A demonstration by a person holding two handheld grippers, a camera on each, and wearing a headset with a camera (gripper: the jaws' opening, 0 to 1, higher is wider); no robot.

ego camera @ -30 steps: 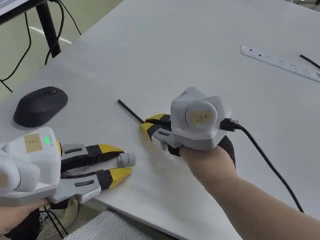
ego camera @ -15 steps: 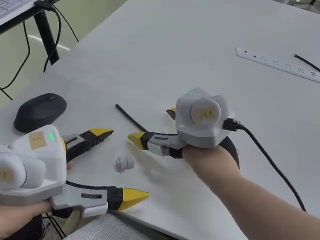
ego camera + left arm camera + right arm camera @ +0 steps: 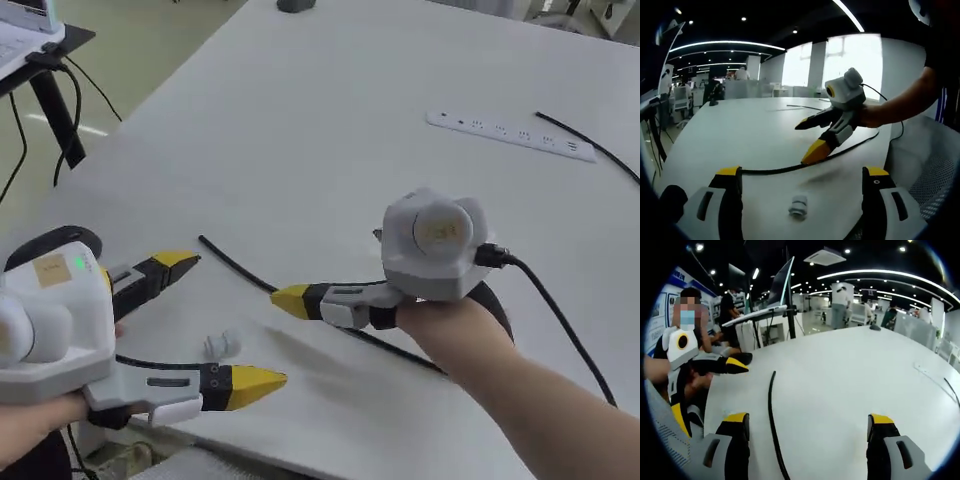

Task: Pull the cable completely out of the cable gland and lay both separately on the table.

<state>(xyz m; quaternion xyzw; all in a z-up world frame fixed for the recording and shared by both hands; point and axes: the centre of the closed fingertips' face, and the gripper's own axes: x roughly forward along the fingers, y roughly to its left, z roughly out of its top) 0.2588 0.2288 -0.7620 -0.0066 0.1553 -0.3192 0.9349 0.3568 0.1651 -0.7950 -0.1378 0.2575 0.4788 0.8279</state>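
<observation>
The small grey cable gland (image 3: pixel 222 346) lies on the white table (image 3: pixel 330 120), between the spread jaws of my left gripper (image 3: pixel 212 322), which is open and touches nothing. The thin black cable (image 3: pixel 235 265) lies apart from the gland and runs diagonally under my right gripper (image 3: pixel 333 268), which is open and hovers just above it. In the left gripper view the gland (image 3: pixel 799 205) sits close ahead, with the cable (image 3: pixel 790 168) and the right gripper (image 3: pixel 804 144) beyond it. The right gripper view has the cable (image 3: pixel 771 410) lying inside the left jaw, with the left gripper (image 3: pixel 712 395) off to the left.
A black mouse (image 3: pixel 50 245) lies at the table's left edge behind my left gripper. A white power strip (image 3: pixel 505 135) and another black cable (image 3: pixel 590 150) lie at the far right. The right gripper's own cord (image 3: pixel 560 320) trails along the arm. The table's front edge is close.
Both grippers have opened. The left one let go of the gland, which now lies on the table. The right one released the cable and drew back to the right.
</observation>
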